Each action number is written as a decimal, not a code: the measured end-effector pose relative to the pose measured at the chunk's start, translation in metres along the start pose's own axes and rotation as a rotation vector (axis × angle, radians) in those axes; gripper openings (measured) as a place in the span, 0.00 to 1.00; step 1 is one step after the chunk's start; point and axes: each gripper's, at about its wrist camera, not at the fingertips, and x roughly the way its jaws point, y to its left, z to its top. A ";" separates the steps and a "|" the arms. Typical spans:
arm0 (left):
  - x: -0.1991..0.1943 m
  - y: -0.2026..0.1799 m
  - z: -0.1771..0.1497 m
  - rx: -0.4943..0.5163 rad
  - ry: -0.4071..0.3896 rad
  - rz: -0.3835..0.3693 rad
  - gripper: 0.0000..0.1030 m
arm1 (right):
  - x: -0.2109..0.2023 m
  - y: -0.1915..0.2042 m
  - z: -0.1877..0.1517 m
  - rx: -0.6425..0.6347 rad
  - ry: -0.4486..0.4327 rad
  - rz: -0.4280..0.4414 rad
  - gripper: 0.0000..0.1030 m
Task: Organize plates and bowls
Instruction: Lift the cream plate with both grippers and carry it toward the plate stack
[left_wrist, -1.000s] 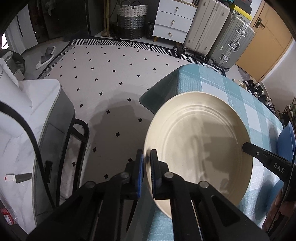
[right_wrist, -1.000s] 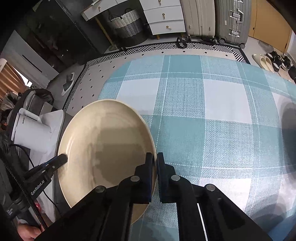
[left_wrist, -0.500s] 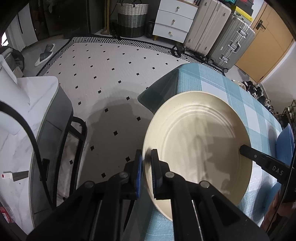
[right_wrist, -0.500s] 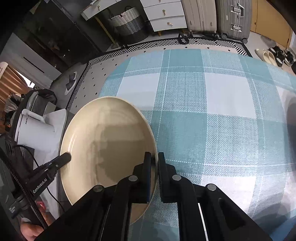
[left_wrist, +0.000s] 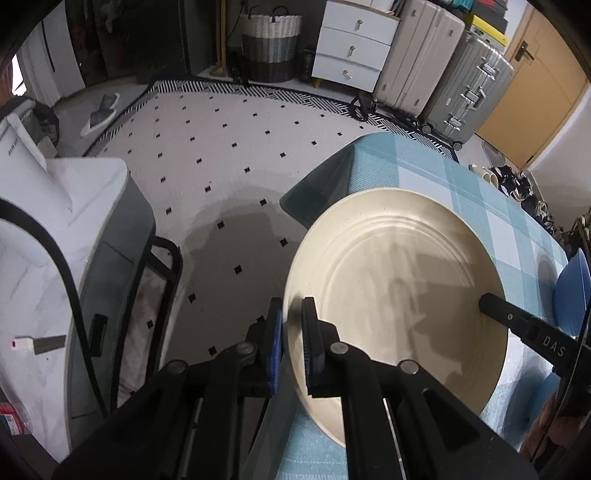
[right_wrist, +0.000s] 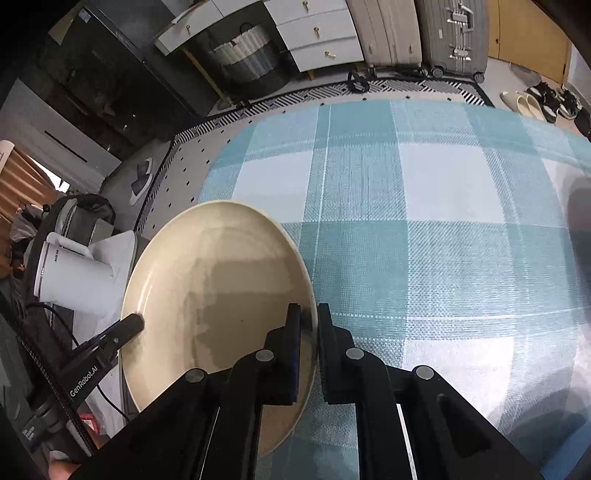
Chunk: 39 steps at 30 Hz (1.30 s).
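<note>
Cream plate (left_wrist: 399, 288) over checked bench (right_wrist: 424, 229), left tongs (left_wrist: 291, 321) pinching its nine o'clock rim, right tongs (right_wrist: 308, 325) pinching its three o'clock rim, blue bowl (left_wrist: 570, 291) just beyond.

Table (right_wrist: 424, 258) w/ teal-check cloth — blue bowl (left_wrist: 570, 291).

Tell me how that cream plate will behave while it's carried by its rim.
The cream plate looks rigid, so it probably won't flex. Its glossy surface suggests it could slip. The left hand-held gripper and right hand-held gripper pinch opposite edges, so it may pivot or tilt.
</note>
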 end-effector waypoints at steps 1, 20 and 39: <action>-0.004 -0.001 0.000 0.000 -0.004 -0.003 0.06 | -0.003 0.000 0.001 0.002 -0.001 0.001 0.08; -0.057 -0.021 -0.045 -0.037 -0.029 -0.038 0.06 | -0.088 -0.006 -0.040 -0.014 -0.052 -0.023 0.07; -0.122 -0.026 -0.109 -0.033 -0.054 -0.018 0.06 | -0.157 -0.002 -0.115 -0.003 -0.049 -0.007 0.07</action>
